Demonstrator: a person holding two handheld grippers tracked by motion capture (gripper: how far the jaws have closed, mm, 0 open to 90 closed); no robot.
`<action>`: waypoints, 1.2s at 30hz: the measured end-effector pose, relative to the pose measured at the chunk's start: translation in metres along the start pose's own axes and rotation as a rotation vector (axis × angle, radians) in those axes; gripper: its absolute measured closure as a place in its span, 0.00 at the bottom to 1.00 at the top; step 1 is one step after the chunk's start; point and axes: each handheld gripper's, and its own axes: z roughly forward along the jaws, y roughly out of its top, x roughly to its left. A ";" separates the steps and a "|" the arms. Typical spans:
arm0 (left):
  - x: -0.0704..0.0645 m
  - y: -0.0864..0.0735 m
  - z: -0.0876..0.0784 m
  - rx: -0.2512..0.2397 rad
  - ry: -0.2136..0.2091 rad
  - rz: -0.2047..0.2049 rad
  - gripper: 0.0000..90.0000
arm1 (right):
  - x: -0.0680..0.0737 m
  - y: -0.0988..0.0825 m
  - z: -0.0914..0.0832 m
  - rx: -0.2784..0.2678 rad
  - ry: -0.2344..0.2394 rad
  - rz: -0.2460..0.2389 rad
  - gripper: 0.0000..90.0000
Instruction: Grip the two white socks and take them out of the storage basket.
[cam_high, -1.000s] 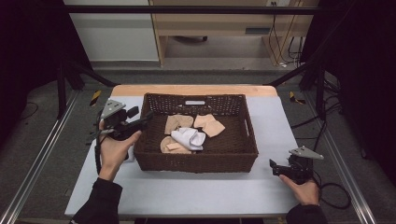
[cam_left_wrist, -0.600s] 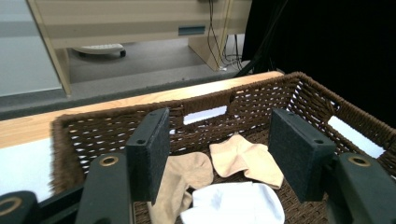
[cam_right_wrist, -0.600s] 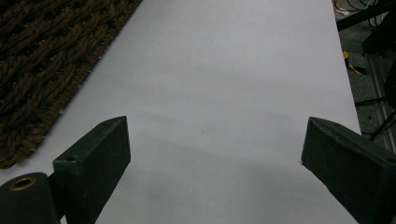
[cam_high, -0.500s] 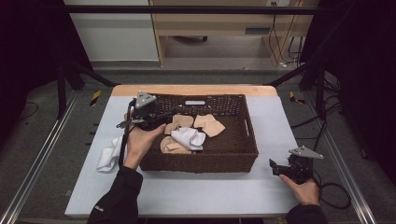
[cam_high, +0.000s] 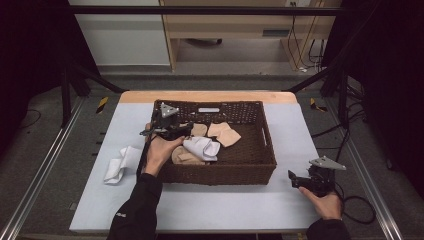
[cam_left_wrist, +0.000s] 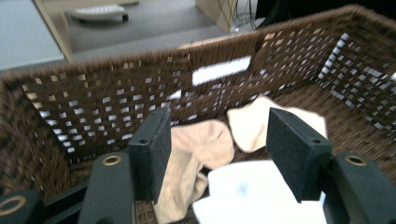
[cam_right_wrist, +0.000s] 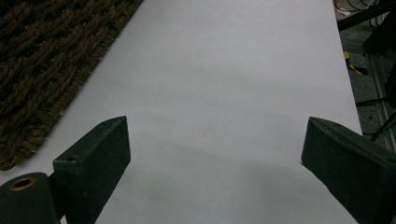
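A brown wicker basket (cam_high: 220, 172) stands mid-table and holds several beige socks (cam_high: 226, 134) and a white sock (cam_high: 202, 147). My left gripper (cam_high: 184, 132) is inside the basket's left end, just above the socks. In the left gripper view this gripper (cam_left_wrist: 218, 127) is open, its jaws having just closed a little, with nothing pressed between them. A beige sock (cam_left_wrist: 198, 149) and the white sock (cam_left_wrist: 252, 191) lie below the gap. My right gripper (cam_high: 295, 178) rests open on the table right of the basket, and the right gripper view shows bare tabletop between the jaws of the gripper (cam_right_wrist: 215, 140).
Another white sock (cam_high: 119, 165) lies crumpled on the pale table (cam_high: 225, 210) left of the basket. The basket's woven side (cam_right_wrist: 42, 65) is to the left in the right gripper view. Metal rails run along both table sides, and a cable trails from the right gripper.
My left gripper moved right from beside the basket, over its rim, and down into it. The white sock on the table came into sight. The right gripper kept still.
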 end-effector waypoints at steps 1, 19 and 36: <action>0.001 -0.002 0.002 0.014 0.002 0.000 0.46 | 0.000 0.000 0.000 0.000 0.000 0.000 0.09; -0.002 -0.028 0.029 0.217 -0.001 0.031 0.44 | 0.001 0.000 0.002 0.010 -0.001 -0.004 0.09; -0.010 -0.035 0.042 0.383 -0.093 0.079 0.66 | 0.001 0.000 0.002 0.013 0.002 -0.005 0.09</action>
